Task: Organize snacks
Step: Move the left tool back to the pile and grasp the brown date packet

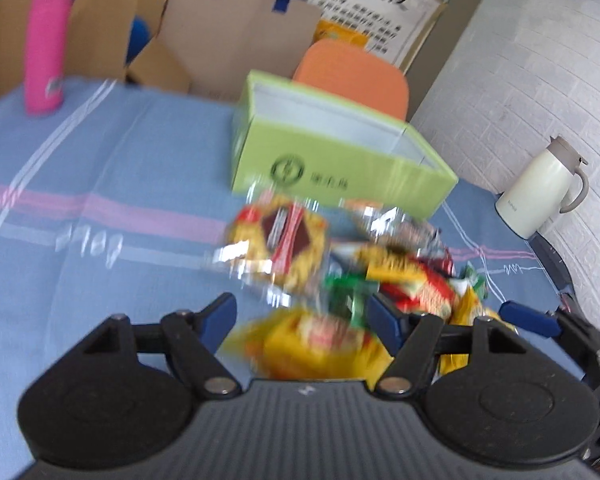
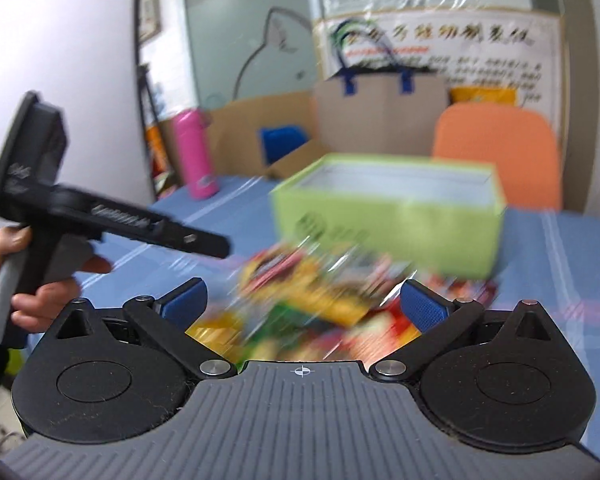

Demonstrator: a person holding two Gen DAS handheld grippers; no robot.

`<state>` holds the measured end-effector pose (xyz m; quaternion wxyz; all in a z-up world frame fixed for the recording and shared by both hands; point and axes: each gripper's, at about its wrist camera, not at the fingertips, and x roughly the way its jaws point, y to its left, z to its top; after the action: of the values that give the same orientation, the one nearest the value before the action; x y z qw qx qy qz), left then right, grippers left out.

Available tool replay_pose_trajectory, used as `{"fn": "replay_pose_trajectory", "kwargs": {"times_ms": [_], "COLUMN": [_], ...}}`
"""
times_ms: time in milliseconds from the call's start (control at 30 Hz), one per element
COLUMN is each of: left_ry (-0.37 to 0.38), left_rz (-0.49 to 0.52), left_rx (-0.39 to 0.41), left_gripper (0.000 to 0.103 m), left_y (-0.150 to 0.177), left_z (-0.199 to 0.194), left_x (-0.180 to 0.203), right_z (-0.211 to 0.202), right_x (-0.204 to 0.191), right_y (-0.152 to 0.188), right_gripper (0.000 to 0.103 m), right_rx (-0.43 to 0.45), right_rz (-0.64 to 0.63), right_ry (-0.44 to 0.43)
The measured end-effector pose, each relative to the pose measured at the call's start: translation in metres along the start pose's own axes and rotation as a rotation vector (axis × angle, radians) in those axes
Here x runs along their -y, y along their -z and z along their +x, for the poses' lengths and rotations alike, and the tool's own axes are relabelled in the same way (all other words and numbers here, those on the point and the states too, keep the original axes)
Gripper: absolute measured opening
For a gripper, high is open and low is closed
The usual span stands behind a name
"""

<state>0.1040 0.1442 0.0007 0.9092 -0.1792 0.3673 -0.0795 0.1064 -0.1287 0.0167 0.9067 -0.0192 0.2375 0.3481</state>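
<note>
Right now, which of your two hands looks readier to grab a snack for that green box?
Probably left. The left gripper is open with a yellow packet between its fingers. The right gripper is open above the snack pile, the green box beyond.

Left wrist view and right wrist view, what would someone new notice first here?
First, the heap of bright snack packets on the blue tablecloth, blurred and lying just ahead of both open hand-held grippers, left and right. Right behind the heap stands an open lime-green box. The pink bottle at the table's far left corner and the cream jug by the white wall also stand out.
</note>
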Motion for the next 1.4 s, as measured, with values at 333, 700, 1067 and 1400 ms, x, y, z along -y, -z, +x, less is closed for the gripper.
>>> {"fn": "replay_pose_trajectory", "kwargs": {"times_ms": [333,700,1067,1400], "left_ry": [0.071,-0.037,-0.109,0.106], "left_rz": [-0.097,-0.160,0.197,0.075], "left_rx": [-0.009,0.012,-0.068,-0.195], "left_gripper": [0.071,0.070,0.071,0.071], "left_y": [0.010,0.005,0.005,0.019], "left_z": [-0.018,-0.036,-0.018,0.008], "left_x": [-0.018,-0.066,-0.032,-0.018], "right_z": [0.041,0.083,0.015,0.042], "right_x": [-0.046,-0.111,-0.046,-0.072], "right_y": [0.020,0.010,0.036,0.051], "right_gripper": [0.092,0.092,0.093,0.091], "right_rx": [-0.088,-0.141,-0.175,-0.208], "right_rz": [-0.006,-0.070,0.042,0.143], "right_ry": [-0.154,-0.368,-0.140,-0.216]}}
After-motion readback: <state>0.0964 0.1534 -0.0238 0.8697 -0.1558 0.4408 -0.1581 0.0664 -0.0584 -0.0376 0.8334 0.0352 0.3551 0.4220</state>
